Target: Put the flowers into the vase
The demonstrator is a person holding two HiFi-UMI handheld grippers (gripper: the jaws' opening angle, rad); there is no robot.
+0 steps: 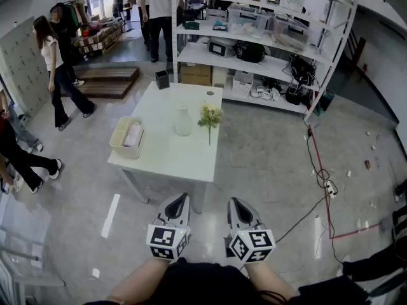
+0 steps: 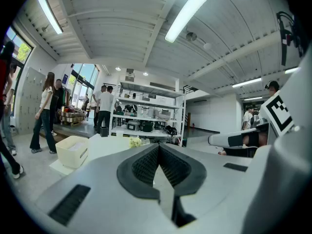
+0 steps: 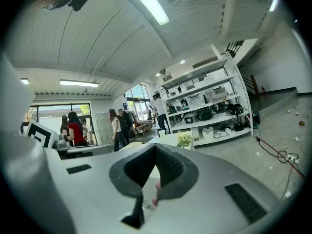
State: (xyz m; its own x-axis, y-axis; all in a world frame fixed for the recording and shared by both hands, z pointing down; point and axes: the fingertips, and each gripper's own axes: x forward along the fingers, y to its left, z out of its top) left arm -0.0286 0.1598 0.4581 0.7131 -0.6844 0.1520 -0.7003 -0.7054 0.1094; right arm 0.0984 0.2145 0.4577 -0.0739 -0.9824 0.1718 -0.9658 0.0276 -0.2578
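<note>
A white vase (image 1: 183,121) stands on the white table (image 1: 166,151) in the head view, with a bunch of pale yellow flowers (image 1: 210,117) lying just right of it. The flowers (image 2: 134,141) show small and far in the left gripper view, and the flowers (image 3: 184,140) likewise in the right gripper view. My left gripper (image 1: 180,201) and right gripper (image 1: 236,203) are held side by side short of the table's near edge, both pointing at it. Both are shut with nothing between the pads.
A cream bin (image 1: 126,137) sits at the table's left edge and a dark cup (image 1: 162,79) at its far corner. White shelving (image 1: 254,40) stands behind. Several people (image 1: 56,68) stand at the left. A red cable (image 1: 321,176) crosses the floor on the right.
</note>
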